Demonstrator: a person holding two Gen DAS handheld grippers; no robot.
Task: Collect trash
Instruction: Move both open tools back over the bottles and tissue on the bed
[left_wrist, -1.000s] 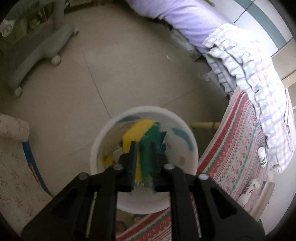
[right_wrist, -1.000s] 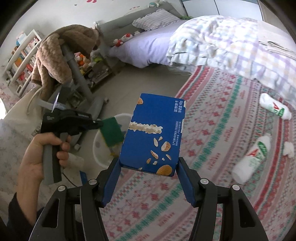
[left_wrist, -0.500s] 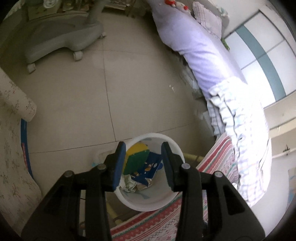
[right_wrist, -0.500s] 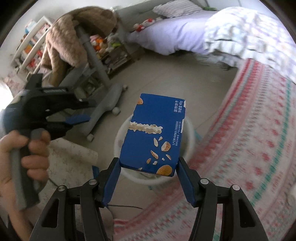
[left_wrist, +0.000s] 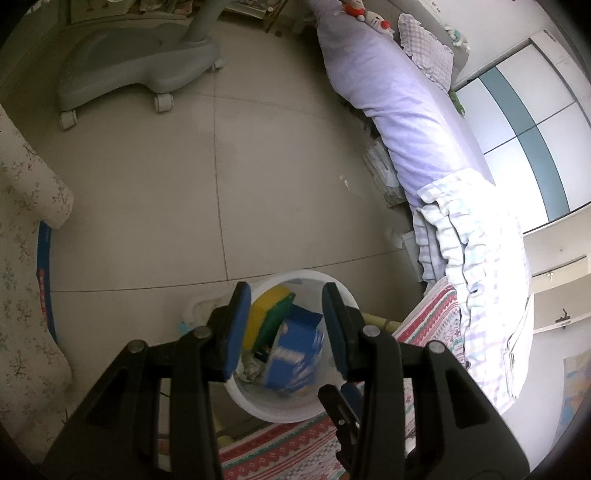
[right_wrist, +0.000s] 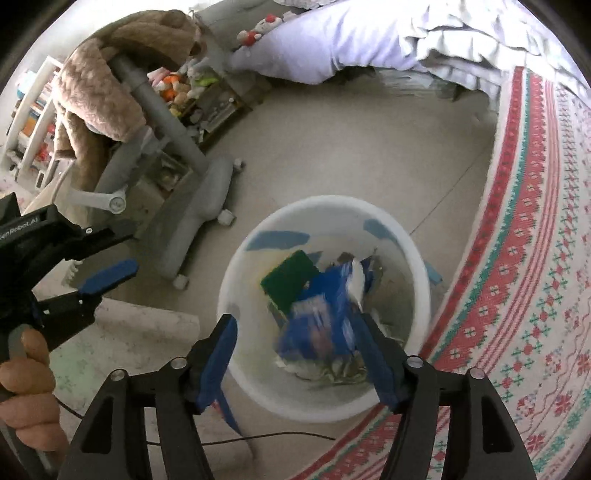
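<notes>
A white bin (left_wrist: 280, 410) stands on the tiled floor at the rug's edge. Inside it lie a yellow and green sponge (left_wrist: 269, 314), crumpled scraps and a blue snack box (left_wrist: 291, 354). My left gripper (left_wrist: 286, 290) hovers above the bin, open, with nothing between its pads. In the right wrist view my right gripper (right_wrist: 295, 319) hangs over the bin (right_wrist: 325, 201) with its jaws opening. The blue box (right_wrist: 317, 321) is blurred below them, free of the pads, dropping beside the sponge (right_wrist: 291, 284). The left gripper (right_wrist: 122, 254) shows at the left, held by a hand.
A grey wheeled chair base (right_wrist: 199, 221) stands just beyond the bin, with a brown blanket draped over the chair. A red and green patterned rug (right_wrist: 517, 295) lies to the right. A bed with purple sheet (left_wrist: 399, 110) is behind. A thin cable (right_wrist: 258, 437) crosses the floor.
My left gripper let the sponge fall into the bin, opened and drew up and back. My right gripper came over the bin and let go of the blue box, which now drops in.
</notes>
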